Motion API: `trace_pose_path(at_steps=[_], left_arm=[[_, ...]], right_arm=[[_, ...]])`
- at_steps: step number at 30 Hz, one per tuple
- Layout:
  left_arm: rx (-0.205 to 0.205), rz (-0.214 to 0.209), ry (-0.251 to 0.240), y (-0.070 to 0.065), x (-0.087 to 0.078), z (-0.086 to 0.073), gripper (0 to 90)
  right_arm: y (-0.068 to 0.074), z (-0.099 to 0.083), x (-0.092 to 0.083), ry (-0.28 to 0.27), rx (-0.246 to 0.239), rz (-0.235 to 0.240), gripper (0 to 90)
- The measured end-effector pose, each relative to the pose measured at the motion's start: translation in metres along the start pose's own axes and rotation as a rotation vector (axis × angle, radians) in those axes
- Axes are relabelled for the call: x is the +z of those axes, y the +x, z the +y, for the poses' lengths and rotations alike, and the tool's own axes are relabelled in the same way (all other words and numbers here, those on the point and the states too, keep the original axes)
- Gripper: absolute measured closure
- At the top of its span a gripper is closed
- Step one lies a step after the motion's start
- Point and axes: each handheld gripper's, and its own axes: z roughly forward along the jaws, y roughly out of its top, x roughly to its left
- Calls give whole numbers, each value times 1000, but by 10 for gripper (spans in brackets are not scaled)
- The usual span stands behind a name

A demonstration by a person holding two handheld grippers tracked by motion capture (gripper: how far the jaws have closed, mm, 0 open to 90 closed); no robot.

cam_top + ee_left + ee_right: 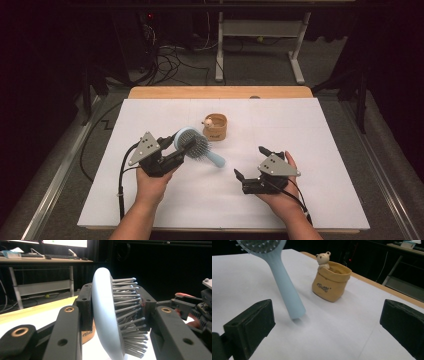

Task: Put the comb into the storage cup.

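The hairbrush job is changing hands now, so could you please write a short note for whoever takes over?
Left tool: shut on the head of the light blue hairbrush, which is lifted, handle slanting down toward the white table.
Right tool: open, nothing in it, facing the handle.
Tan bear pot: upright behind the brush.
Done: brush picked up.
Left: probably take the handle with the right tool; the destination isn't evident.

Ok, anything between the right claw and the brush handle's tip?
No. In the right gripper view, bare white table separates the open right claw from the hairbrush handle's tip.
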Motion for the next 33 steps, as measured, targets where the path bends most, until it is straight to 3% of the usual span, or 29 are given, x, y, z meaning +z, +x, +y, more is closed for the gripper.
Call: trace_pose_path(at_steps=[9,18,33], left_arm=[[5,54,-6,8,-9,2,584],[21,101,-2,14,-18,2,584],[44,162,6,19,-26,3,584]], right_arm=[[-20,-14,-13,12,40,-45,1],[-41,-27,-25,16,113,-87,1],[-62,-46,-43,28,171,-150,0]])
